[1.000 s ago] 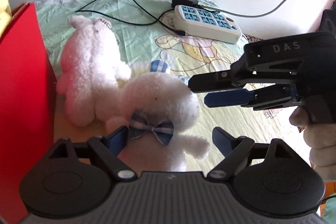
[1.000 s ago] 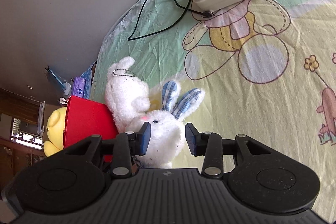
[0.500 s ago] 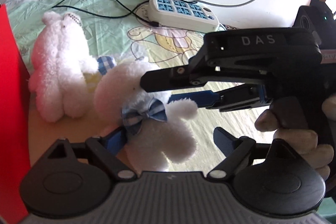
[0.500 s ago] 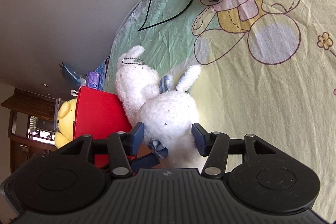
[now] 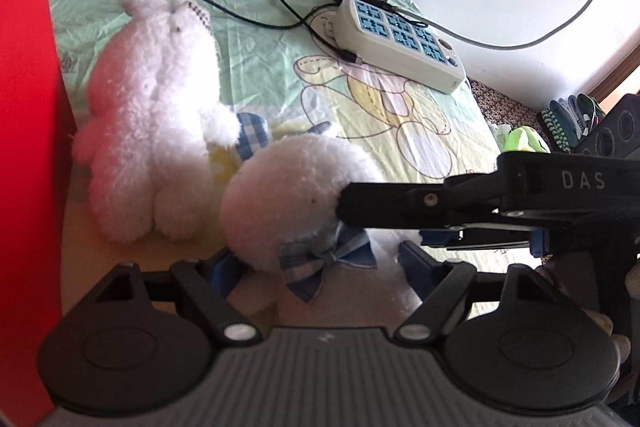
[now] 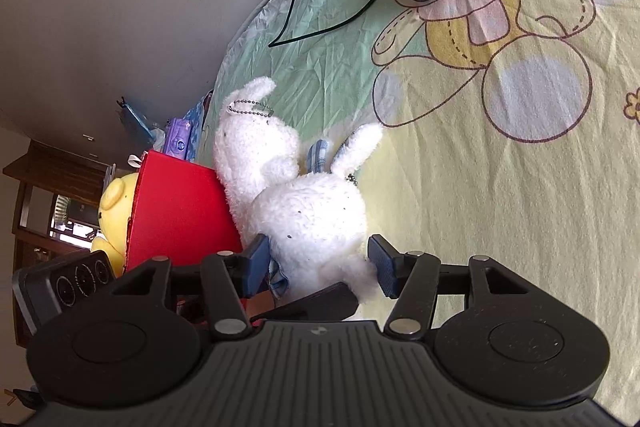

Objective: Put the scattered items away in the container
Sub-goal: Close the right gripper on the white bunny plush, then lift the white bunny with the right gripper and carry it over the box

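Lying on the cartoon-print bed sheet [image 6: 520, 187] beside the red box [image 6: 180, 211], the white plush rabbit with a blue checked bow [image 5: 296, 199] has shifted from a second ago, its ears pointing away toward the white power strip [image 5: 400, 39]. Left tongs [image 5: 316, 267] are closing around its body, not yet pressing; right tongs [image 6: 316, 263], opening, straddle it, a likely handover.

red container [image 5: 28, 147]: cut off at left edge; yellow plush [image 6: 114, 211]: half hidden behind it
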`<move>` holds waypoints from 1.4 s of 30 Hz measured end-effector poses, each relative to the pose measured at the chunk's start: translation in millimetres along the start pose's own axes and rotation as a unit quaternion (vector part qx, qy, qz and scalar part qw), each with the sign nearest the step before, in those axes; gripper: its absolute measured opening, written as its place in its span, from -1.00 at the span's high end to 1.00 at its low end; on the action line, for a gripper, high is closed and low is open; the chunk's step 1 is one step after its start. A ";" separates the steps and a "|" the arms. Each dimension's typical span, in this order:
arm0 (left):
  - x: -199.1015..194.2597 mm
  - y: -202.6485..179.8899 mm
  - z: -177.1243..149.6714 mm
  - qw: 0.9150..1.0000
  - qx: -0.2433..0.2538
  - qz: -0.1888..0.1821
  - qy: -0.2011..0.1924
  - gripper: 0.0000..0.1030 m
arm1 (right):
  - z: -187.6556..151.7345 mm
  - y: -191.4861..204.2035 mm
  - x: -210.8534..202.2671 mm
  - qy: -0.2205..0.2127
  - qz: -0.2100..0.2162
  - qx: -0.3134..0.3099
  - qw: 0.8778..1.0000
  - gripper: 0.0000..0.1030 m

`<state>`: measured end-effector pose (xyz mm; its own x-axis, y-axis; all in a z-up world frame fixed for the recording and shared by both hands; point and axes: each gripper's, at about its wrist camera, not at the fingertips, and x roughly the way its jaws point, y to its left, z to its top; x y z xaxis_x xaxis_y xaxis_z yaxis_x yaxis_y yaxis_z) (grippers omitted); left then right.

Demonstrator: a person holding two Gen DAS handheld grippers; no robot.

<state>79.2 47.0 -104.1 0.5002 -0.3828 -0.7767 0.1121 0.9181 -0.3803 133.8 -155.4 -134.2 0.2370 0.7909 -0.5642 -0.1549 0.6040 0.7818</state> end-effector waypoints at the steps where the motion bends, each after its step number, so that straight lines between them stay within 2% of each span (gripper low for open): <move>1: 0.3 -0.3 0.2 1.000 0.000 0.000 0.000 -0.57 | 0.1 -0.6 1.5 0.001 0.002 0.001 1.000 -0.16; 8: -3.4 1.7 0.4 1.000 -0.006 0.002 -0.002 -0.40 | -3.4 -2.8 4.6 -0.006 0.016 0.003 1.000 -0.05; 13: -9.0 -1.2 -1.8 1.000 -0.002 -0.004 -0.005 -0.27 | -6.7 -8.3 -6.1 -0.015 0.024 0.012 1.000 0.27; 15: -10.1 -5.5 -3.2 1.000 0.005 -0.004 -0.005 -0.25 | -9.4 -12.2 -10.9 -0.019 0.026 0.019 0.999 0.32; 17: -9.8 -8.1 -2.9 1.000 0.016 -0.001 -0.006 -0.25 | -13.0 -13.3 -15.9 -0.024 0.023 0.016 0.999 0.32; 19: -6.9 -6.5 -1.3 1.000 0.013 0.004 -0.006 -0.26 | -14.8 -12.5 -16.9 -0.029 0.019 0.011 0.999 0.19; 23: -2.1 -3.9 1.5 1.000 0.008 0.012 -0.005 -0.32 | -10.5 -9.0 -7.3 -0.029 0.017 0.011 0.999 0.05; 25: 0.2 -2.1 2.5 1.000 0.006 0.013 0.001 -0.36 | -7.9 -7.2 -0.9 -0.031 0.013 0.007 0.999 -0.14; 27: -0.1 -0.1 3.0 1.000 0.002 0.012 0.000 -0.35 | -6.5 -9.0 6.2 -0.022 0.020 0.014 0.999 -0.18; 31: -6.1 -1.0 1.8 1.000 0.004 0.007 -0.010 -0.32 | -4.7 -13.4 8.8 -0.020 0.039 0.035 0.998 0.05; 33: -9.1 -4.2 0.8 1.000 0.010 0.006 -0.012 -0.32 | -5.1 -13.2 4.1 -0.024 0.044 0.036 0.998 0.11; 42: -27.9 -24.6 -13.2 0.999 0.026 -0.012 -0.017 -0.32 | -28.6 -0.6 -24.7 -0.054 0.027 0.018 0.998 0.12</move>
<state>51.1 33.7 -79.8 0.5252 -0.4016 -0.7503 0.1686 0.9133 -0.3708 100.6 -172.5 -128.4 0.3314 0.8055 -0.4912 -0.1366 0.5561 0.8198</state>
